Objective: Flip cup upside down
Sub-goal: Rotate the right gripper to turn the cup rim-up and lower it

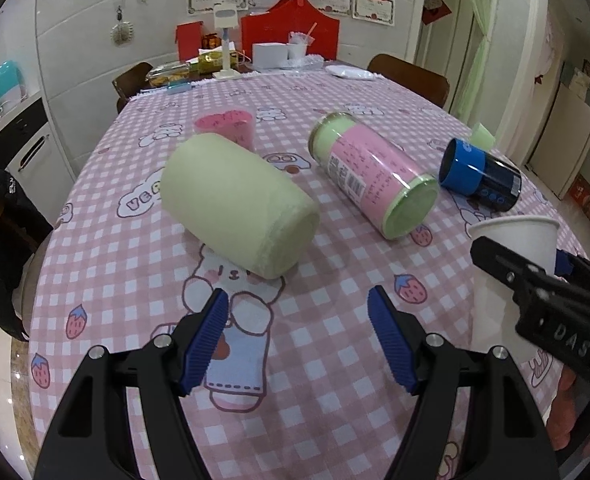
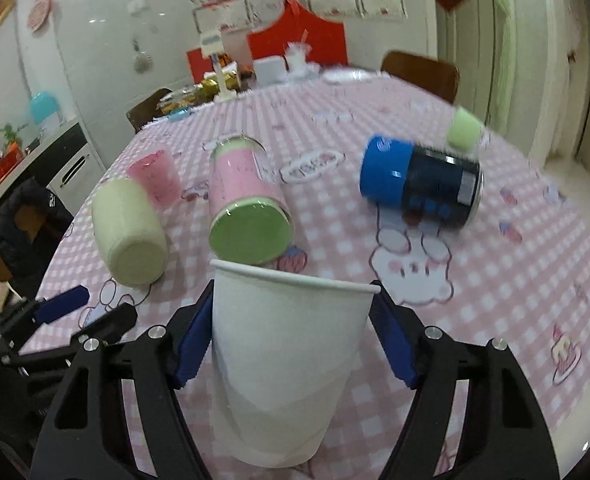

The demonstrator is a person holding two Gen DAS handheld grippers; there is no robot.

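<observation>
A white paper cup (image 2: 287, 364) stands upright, mouth up, between the blue pads of my right gripper (image 2: 291, 344), which is shut on its upper wall. The cup looks lifted a little above the pink checked tablecloth (image 2: 495, 300). In the left wrist view the same cup (image 1: 523, 240) shows at the right edge with the right gripper's black fingers (image 1: 535, 280) around it. My left gripper (image 1: 299, 336) is open and empty, low over the cloth, just in front of a lying green roll.
A green towel roll (image 1: 235, 204), a pink-and-green canister (image 1: 375, 172) and a blue-and-black can (image 1: 479, 176) lie on their sides. A pink cup (image 1: 227, 126) stands behind the roll. A small green cup (image 2: 463, 128) stands far right. Clutter and chairs (image 1: 411, 76) line the far end.
</observation>
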